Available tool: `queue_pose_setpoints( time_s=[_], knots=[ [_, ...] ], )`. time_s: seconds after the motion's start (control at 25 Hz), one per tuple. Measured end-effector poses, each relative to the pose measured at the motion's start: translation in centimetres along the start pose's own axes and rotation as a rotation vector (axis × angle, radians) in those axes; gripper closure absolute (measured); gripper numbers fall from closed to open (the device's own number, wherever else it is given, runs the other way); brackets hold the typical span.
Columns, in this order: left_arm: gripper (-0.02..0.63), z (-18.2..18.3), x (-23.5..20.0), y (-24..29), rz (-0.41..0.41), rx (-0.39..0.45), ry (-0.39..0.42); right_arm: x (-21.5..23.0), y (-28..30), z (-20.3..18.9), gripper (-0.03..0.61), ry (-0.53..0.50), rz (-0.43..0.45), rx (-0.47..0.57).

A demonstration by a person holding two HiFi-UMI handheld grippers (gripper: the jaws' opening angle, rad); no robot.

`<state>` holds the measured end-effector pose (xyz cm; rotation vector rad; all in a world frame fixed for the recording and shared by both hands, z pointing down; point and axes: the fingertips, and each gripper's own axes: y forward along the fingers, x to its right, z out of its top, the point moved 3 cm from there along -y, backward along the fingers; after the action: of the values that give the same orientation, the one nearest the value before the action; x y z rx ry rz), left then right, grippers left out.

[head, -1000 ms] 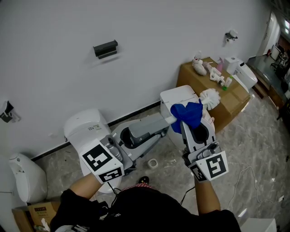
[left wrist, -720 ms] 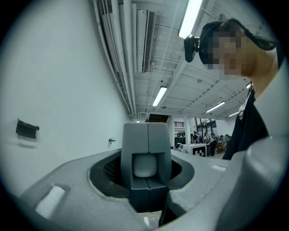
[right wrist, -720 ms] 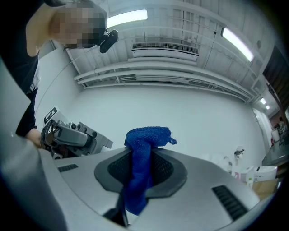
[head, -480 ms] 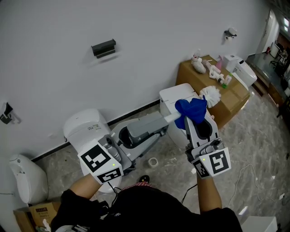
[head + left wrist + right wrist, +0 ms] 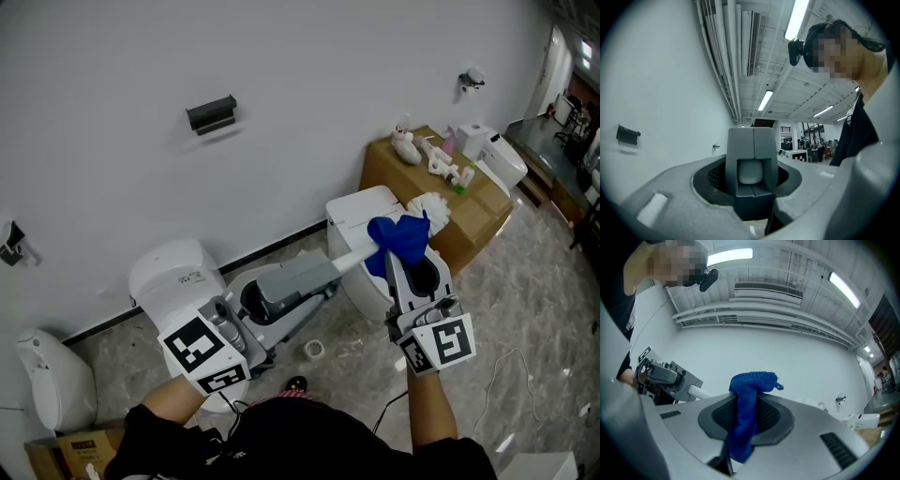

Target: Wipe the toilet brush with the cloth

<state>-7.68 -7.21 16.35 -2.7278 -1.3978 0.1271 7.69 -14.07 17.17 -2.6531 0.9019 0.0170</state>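
Holding the toilet brush (image 5: 431,208) up in the air with the left gripper (image 5: 328,265), clamped tight on the far end of the white handle (image 5: 358,253). Squeezed with both grey jaws, nothing loose. Kept out flat and away from the body, likely to keep the dirty bristles far off and leave most of the stick bare for rubbing. Hanging just over the white toilet (image 5: 356,211), with the fluffy white head near the brown box (image 5: 412,169).

Pinching the blue cloth (image 5: 398,236) in the right gripper (image 5: 401,261), shut on the middle of it. Left with a puffy lump poking out past the tips and a tail drooping down inside. Gripped that way probably to let the soft lump do the rubbing and not the hard jaws. Seems to be pressed on the handle just beside the bristles, though hard to tell how firmly.

Looks like wiping is under way, up at the bristle end of the stick. Next, most likely, sliding the lump along the handle or round the head. Needs a firm left hold to stop the brush from tipping or spinning. Could pull the cloth loose on the stiff bristles.
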Motion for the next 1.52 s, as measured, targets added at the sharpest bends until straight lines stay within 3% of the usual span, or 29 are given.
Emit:
queue_pose_setpoints(
  time_s=[1.52],
  knots=[
    [0.443, 0.6, 0.2, 0.0, -0.006, 0.031, -0.016, 5.3, -0.3, -0.5, 0.502, -0.059, -0.108, -0.031]
  ],
)
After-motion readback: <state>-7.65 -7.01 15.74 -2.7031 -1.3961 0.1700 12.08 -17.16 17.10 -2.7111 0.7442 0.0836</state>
